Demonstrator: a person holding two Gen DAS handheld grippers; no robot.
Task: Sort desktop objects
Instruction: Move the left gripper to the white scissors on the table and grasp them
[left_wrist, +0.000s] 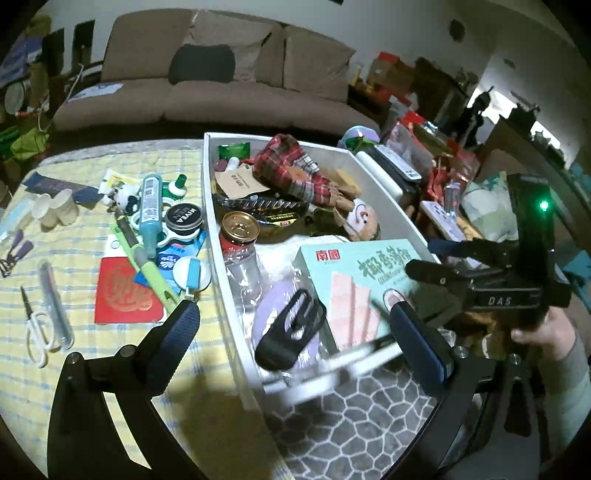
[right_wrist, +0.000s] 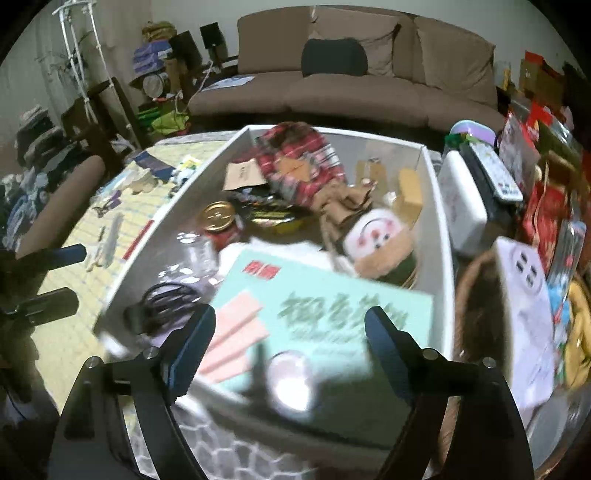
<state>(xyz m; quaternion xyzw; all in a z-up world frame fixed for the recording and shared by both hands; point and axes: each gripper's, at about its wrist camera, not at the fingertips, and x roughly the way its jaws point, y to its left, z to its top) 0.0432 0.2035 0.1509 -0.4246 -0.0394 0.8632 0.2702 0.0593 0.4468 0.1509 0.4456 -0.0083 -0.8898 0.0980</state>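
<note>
A white box (left_wrist: 212, 206) on the table holds a mint biscuit box (left_wrist: 364, 280), a black hair clip (left_wrist: 291, 332), a red-capped jar (left_wrist: 240, 236), a plaid doll (left_wrist: 295, 170) and other items. My left gripper (left_wrist: 291, 325) is open and empty over the white box's near left corner. My right gripper (right_wrist: 290, 328) is open and empty over the biscuit box (right_wrist: 332, 314); it shows at the right of the left wrist view (left_wrist: 424, 258). The white box (right_wrist: 441, 221) fills the right wrist view, which is blurred.
Loose items lie on the yellow checked cloth (left_wrist: 55, 280): a Nivea tin (left_wrist: 184, 219), blue tube (left_wrist: 149, 206), red envelope (left_wrist: 125, 291), white scissors (left_wrist: 37, 332), paper cups (left_wrist: 55, 210). A white power strip (right_wrist: 517, 295) and remotes (right_wrist: 495, 173) crowd the right. A sofa stands behind.
</note>
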